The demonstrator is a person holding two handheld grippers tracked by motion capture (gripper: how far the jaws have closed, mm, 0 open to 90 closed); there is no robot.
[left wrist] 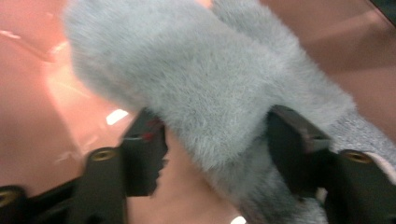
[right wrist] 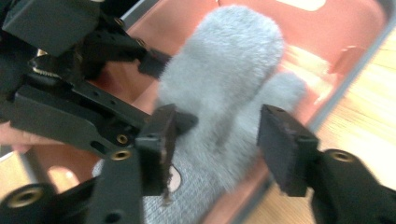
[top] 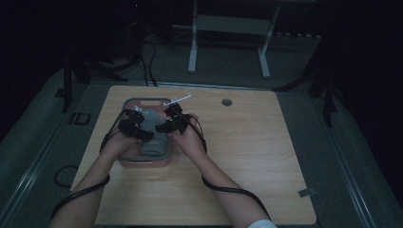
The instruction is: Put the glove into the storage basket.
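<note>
Grey fur meets us first: we see a fluffy grey mitten (top: 153,135) lying in a pink tray (top: 142,163) with grey edging, which sits on the near-left part of a wooden table (top: 247,156). From the high view, both of a person's hands reach over the tray, the left gripper (top: 138,124) at the mitten's left side and the right gripper (top: 172,121) at its right, the two close together above it. Black cables trail back from each gripper along the forearms.

In the left gripper view, we find the mitten (left wrist: 201,88) passing between that gripper's (left wrist: 219,140) two black jaws, which stand spread with the fur filling the gap; the left jaw looks just clear of the fur and the right one is against it, though the blur keeps us from being sure. The tray's pink floor (left wrist: 28,116) shows behind.

In the right gripper view, the right gripper's (right wrist: 215,135) jaws are spread apart on either side of the mitten's (right wrist: 224,88) lower end, near its knitted cuff, not pinching it. The left gripper (right wrist: 154,63) shows at upper left, one jaw tip touching the fur. The tray's rim (right wrist: 345,79) runs diagonally beside bare table (right wrist: 369,116).
</note>
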